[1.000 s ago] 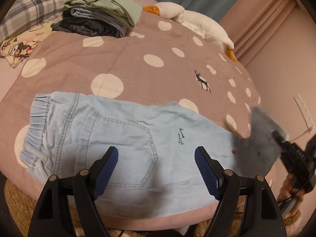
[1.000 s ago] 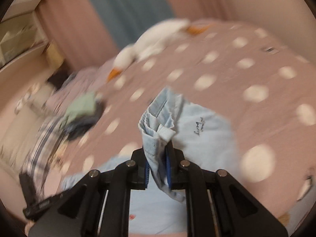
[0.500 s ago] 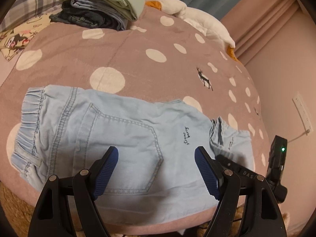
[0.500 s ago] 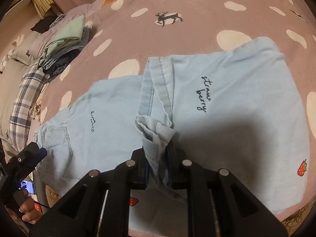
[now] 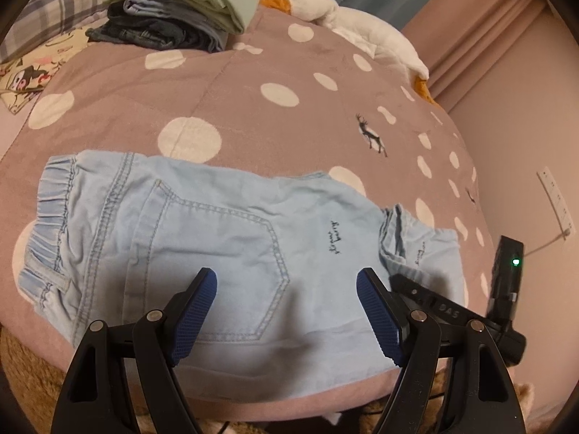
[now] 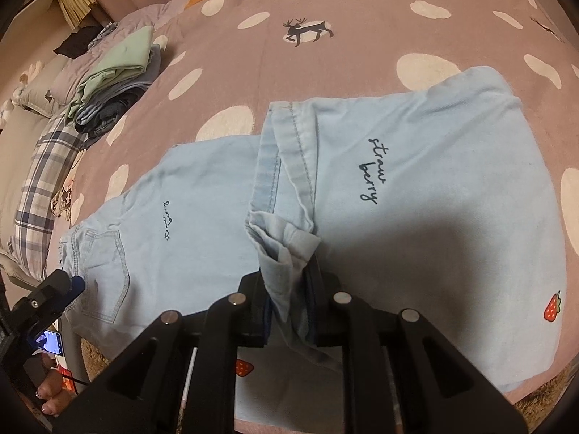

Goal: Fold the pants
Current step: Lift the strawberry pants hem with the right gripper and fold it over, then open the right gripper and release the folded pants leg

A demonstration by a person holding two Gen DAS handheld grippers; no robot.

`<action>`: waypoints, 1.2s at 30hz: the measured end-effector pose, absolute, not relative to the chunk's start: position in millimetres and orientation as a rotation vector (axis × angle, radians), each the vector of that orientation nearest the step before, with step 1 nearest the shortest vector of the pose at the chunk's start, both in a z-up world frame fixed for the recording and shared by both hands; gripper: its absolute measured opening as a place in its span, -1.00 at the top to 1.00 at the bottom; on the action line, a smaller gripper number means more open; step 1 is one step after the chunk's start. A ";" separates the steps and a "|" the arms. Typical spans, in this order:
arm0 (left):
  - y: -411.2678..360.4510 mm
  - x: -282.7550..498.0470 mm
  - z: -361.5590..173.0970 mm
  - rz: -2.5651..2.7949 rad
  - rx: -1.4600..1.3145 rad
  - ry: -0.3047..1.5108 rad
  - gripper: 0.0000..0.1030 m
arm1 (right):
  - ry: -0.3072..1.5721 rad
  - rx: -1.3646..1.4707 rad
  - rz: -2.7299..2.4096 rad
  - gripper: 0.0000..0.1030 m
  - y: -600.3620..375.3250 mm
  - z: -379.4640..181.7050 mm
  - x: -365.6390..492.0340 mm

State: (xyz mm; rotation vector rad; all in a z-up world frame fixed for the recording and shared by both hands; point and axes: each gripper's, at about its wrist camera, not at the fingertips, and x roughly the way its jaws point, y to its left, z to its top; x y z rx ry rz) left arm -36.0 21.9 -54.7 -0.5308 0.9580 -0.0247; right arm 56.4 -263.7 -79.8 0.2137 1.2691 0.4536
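Note:
Light blue denim pants (image 5: 224, 238) lie flat on the spotted mauve bedspread (image 5: 253, 72), waistband at the left. The leg end is folded back over the legs; its hem (image 6: 286, 166) lies across the pants (image 6: 416, 188) in the right wrist view. My left gripper (image 5: 286, 311) is open and empty, hovering over the back pocket near the bed's front edge. My right gripper (image 6: 289, 282) is shut on the bunched hem corner (image 6: 286, 249), low on the pants. It shows in the left wrist view (image 5: 427, 300) at the right.
A stack of folded clothes (image 5: 181, 11) sits at the back left of the bed, also in the right wrist view (image 6: 115, 83). A white plush goose (image 5: 365, 32) lies at the back. A plaid pillow (image 6: 43, 188) is at the left. The wall (image 5: 535, 126) stands at the right.
My right gripper carried the leg hem up and over, then lowered it onto the pants, folding the legs back. My left gripper stayed open over the pocket.

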 end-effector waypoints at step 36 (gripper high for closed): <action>28.5 -41.3 -56.3 0.003 -0.533 0.961 -0.54 | 1.247 0.190 0.433 0.53 -258.1 -78.3 52.5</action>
